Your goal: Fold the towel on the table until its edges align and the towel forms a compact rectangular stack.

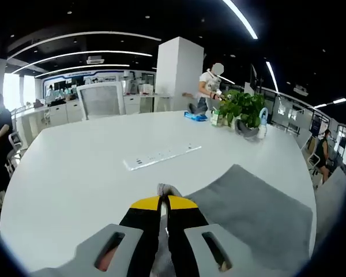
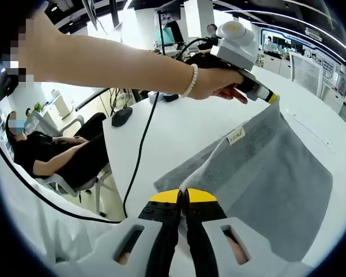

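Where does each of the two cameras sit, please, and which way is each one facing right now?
Left gripper view: rides the left tongs, shut on the grey towel, facing across the white table toward a potted plant.
Right gripper view: rides the right tongs, shut on the towel's near edge, facing the person's hand, which holds the left tongs.
Shared: the towel, the table and the left tongs.

One grey towel (image 1: 259, 213) lies on one white table (image 1: 75, 167). Two grippers: the left (image 1: 168, 193) and the right (image 2: 183, 193). Toward the table's middle, one power strip (image 1: 161, 157). Near its far edge: one plant (image 1: 244, 109), one blue pack (image 1: 195, 116), one carton (image 1: 215, 118), one bottle (image 1: 263, 123). One chair (image 1: 101, 99) stands behind the far edge. One mouse (image 2: 121, 116) sits at a table edge.
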Tool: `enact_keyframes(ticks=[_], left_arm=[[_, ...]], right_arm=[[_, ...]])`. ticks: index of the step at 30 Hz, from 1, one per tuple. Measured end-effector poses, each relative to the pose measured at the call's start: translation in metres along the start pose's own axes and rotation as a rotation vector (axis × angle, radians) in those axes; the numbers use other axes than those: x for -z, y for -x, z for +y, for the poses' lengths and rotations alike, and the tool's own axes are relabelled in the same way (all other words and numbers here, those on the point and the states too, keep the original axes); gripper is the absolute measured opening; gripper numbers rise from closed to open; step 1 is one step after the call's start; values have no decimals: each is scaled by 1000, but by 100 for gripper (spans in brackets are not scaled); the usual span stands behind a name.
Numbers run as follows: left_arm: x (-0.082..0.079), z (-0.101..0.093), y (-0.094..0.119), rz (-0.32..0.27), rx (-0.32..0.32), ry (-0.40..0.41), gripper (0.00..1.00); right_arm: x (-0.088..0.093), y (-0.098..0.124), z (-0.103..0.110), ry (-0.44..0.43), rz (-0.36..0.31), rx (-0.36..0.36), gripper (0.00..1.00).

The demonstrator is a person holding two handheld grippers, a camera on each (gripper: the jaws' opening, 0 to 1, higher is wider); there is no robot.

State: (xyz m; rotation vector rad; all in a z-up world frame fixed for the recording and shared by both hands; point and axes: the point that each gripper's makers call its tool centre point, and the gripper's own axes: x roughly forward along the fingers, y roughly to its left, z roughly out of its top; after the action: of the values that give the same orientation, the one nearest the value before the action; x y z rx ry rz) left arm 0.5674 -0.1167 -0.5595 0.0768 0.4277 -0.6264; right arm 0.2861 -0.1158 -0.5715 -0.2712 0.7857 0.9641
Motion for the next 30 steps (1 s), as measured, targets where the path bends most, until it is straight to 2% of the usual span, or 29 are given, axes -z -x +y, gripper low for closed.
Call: enact_keyframes(ticks=[4,17,24,26,29,30], left_arm=[[8,5,-3,17,0,11,3],[17,11,-4,26,-8,24,3],[26,18,-5,34,-17,48,3],[29,21,-4,27,-36,46,1],[32,23,-2,17,-27,114,1],[33,25,-1,21,-33,106,1]], right_arm=[[1,-6,-2,0,2,9,0],[8,-23,6,26,25,-16,0],[10,-28,5,-25,30,-34,0],[11,-30,5,-41,33,-35,0],[10,-31,2,-59,22,-16,1],[9,-31,2,-66,20,-20,1]])
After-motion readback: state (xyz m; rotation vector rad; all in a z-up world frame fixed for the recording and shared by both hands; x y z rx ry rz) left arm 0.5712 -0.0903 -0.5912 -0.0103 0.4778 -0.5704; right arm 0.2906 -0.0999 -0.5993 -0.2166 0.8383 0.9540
